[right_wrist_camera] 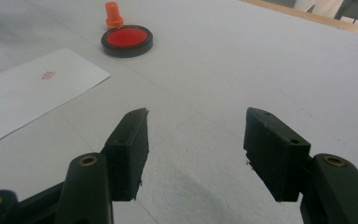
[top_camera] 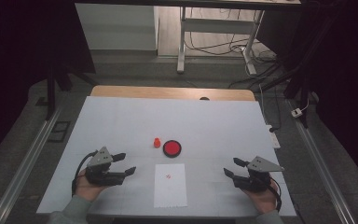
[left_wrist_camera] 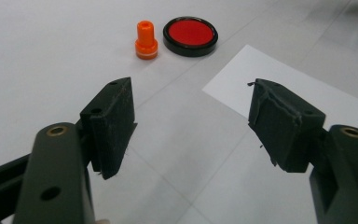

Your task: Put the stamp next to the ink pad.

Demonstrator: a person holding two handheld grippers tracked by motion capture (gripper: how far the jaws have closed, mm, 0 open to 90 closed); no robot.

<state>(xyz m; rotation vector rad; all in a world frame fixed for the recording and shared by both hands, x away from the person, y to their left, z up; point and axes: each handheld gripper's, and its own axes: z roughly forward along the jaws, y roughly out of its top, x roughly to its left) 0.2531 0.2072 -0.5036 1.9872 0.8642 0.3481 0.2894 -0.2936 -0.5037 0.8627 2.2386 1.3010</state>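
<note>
The room is dim; a white counter (top_camera: 121, 121) with a wooden far edge stands over a grey floor, and a desk frame (top_camera: 182, 42) with loose cables stands beyond it.

I hold the left tongs (top_camera: 127, 164) near the counter's near left corner. In the left gripper view their jaws stand spread, with bare counter between the pads (left_wrist_camera: 114, 123). They pinch nothing.

I hold the right tongs (top_camera: 232, 168) near the near right corner. In the right gripper view their jaws also stand spread and nothing lies between them.

The orange stamp (top_camera: 157, 143) stands upright near the middle of the counter, closer to the near edge than to the far one. The round red ink pad (top_camera: 172, 148), in its black rim, lies just beside the stamp, toward the right edge. I cannot tell whether the two touch.

A white paper sheet (top_camera: 170, 186) lies flat between the ink pad and the near edge, roughly midway between the two tongs. It carries a small red imprint (top_camera: 168, 176) in its far half.

Both tongs are well apart from the stamp, the ink pad and the sheet.
</note>
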